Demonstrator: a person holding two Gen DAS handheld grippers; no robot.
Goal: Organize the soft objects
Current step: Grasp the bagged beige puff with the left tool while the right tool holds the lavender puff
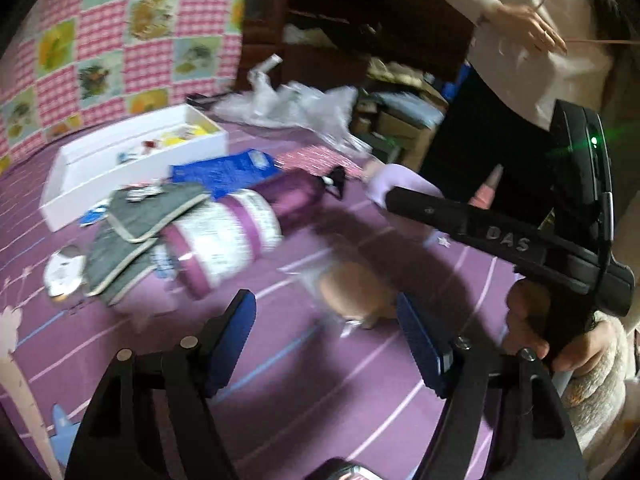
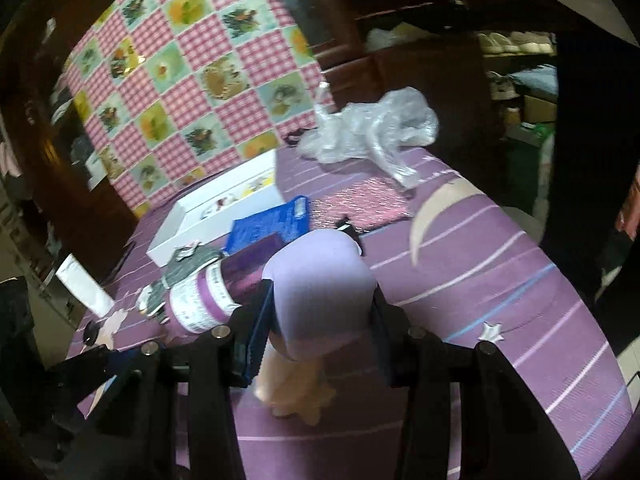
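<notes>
In the right wrist view my right gripper point(image 2: 322, 300) is shut on a lilac soft pad point(image 2: 320, 276), held above the purple bedsheet point(image 2: 500, 280); a pale pink piece point(image 2: 280, 380) hangs below it. The left wrist view shows the same lilac pad point(image 1: 396, 180) at the tip of that gripper, with a hand point(image 1: 532, 320) on its handle. My left gripper point(image 1: 324, 312) stands open over the sheet. A brownish soft thing in clear wrap point(image 1: 352, 284) lies just past its blue pads point(image 1: 236, 332), untouched. A folded grey cloth point(image 1: 148, 212) lies to the left.
On the bed lie a white and purple canister point(image 1: 224, 236), a purple bottle point(image 1: 296, 192), a blue packet point(image 1: 224, 172), a white open box point(image 1: 80, 184) and crumpled clear plastic point(image 1: 296, 108). A pink checked cloth point(image 1: 120, 40) backs the bed. A person point(image 1: 540, 60) stands at the right.
</notes>
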